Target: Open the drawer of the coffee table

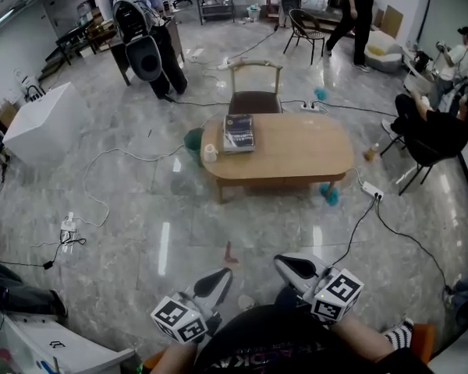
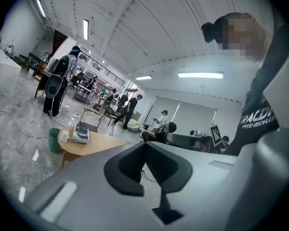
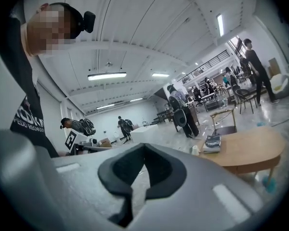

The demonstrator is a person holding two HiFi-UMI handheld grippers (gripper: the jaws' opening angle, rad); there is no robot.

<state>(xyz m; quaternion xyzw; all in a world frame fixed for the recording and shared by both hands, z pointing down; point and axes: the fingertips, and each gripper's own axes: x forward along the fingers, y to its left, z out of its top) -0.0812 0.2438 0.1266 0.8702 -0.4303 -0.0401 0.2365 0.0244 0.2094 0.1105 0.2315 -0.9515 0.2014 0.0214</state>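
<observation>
Drawer front can't be made out. The table (image 1: 304, 150) stands well ahead across the floor, with a book (image 1: 239, 132) and cup (image 1: 210, 153) at its left end. Approach judged pending. Left gripper (image 1: 221, 277) and right gripper (image 1: 287, 263) are held fully closed and empty. Next: table to be neared, handle located, jaws opened.

Grey black-padded tongs (image 1: 221, 277); black lettered shirt (image 1: 296, 335)

**Both pairs of jaws closed and empty**

The left gripper (image 1: 223, 274) and right gripper (image 1: 282, 261) hover side by side just in front of the person's torso, pointing forward and nearly level. Each pair of jaws is pressed together with nothing between.
</observation>
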